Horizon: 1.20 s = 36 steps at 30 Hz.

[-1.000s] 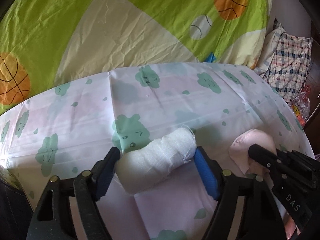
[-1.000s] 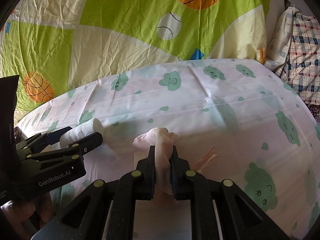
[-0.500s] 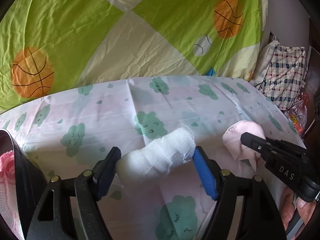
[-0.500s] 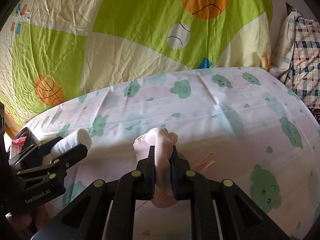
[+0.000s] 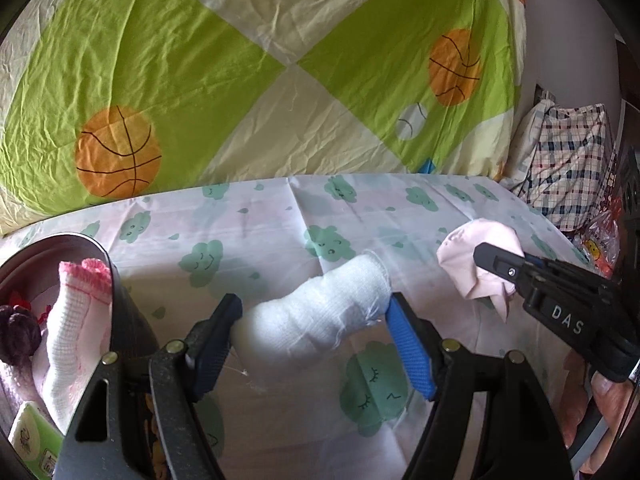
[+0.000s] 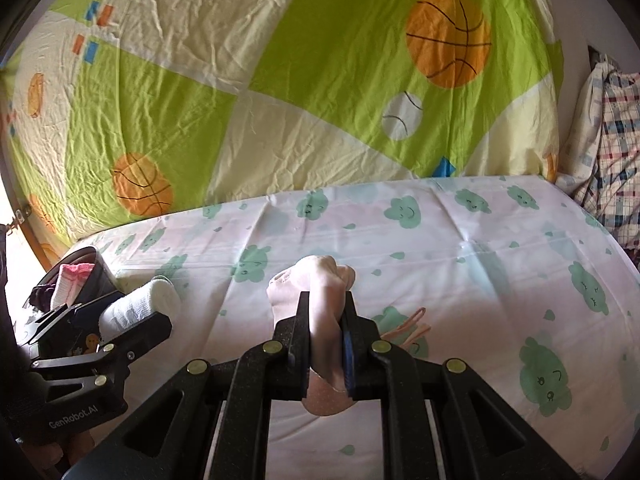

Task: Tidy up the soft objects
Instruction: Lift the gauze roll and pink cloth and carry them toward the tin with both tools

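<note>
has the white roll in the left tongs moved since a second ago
Yes. The white roll, held in the left tongs, has moved left, toward the dark bin.

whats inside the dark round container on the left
The dark container holds a white sock with a pink cuff and something dark purple. Its wall and the left gripper cover whatever lies deeper.

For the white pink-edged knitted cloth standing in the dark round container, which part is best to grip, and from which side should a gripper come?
Probably its frilly pink top edge, taken from above. The white pink-edged knitted cloth stands upright in the dark round container, whose wall blocks its sides, and only that top shows above the rim. Both grippers already hold other items.
</note>
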Tool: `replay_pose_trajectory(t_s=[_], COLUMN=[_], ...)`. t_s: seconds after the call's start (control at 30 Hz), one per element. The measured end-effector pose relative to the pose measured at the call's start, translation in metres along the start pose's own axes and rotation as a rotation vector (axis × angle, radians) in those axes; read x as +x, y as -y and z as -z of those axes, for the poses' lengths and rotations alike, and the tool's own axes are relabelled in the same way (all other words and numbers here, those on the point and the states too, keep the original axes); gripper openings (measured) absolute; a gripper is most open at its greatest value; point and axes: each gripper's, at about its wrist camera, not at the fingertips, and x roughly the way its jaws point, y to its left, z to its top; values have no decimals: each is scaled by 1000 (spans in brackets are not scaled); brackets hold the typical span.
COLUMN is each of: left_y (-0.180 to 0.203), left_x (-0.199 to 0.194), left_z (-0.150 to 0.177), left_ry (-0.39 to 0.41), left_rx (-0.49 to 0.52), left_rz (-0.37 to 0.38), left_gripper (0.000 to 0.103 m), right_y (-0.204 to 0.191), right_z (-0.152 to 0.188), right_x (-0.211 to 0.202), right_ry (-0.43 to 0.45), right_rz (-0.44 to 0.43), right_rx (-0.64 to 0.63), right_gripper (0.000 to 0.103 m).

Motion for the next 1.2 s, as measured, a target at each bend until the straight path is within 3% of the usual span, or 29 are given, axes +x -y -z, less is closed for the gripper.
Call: replay_pose_trajectory(t_s=[0.53, 1.2], left_y=[-9, -25], left_x=[-36, -58], left_z=[17, 31], left_ry=[57, 82], left_rx=[-8, -42], left_rz=[-27, -61], left_gripper=[74, 74], right_y=[-24, -49], right_z=[11, 21], right_x=[-29, -43], right_ry=[108, 141], right_rz=[-22, -56], right_rx=[-46, -131], right_gripper=[14, 14])
